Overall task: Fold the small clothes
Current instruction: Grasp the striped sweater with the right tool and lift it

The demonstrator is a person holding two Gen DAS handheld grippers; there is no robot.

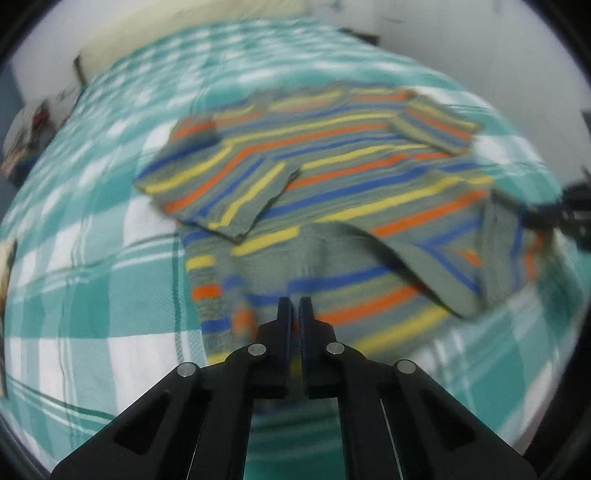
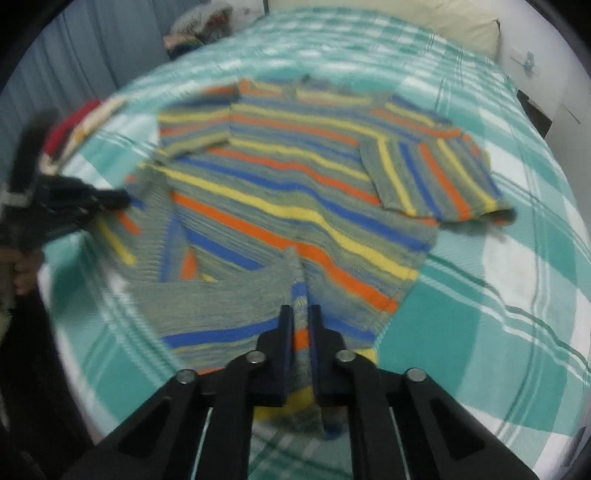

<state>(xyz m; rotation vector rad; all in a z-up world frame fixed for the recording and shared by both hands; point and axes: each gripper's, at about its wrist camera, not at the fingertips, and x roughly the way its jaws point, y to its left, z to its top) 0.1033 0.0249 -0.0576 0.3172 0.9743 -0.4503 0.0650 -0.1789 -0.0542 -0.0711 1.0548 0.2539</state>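
Note:
A small striped sweater in grey, orange, yellow and blue lies on the bed, both sleeves folded in over its body. It also shows in the right wrist view. My left gripper is shut on the sweater's bottom hem at one corner and holds it lifted. My right gripper is shut on the hem at the other corner, with cloth pinched between its fingers. Each gripper shows at the edge of the other's view: the right one, the left one. The lifted hem is curled over the body.
The bed has a teal and white checked cover, also in the right wrist view. A pile of red and cream clothes lies at the bed's edge. A cream pillow lies at the head. Walls surround the bed.

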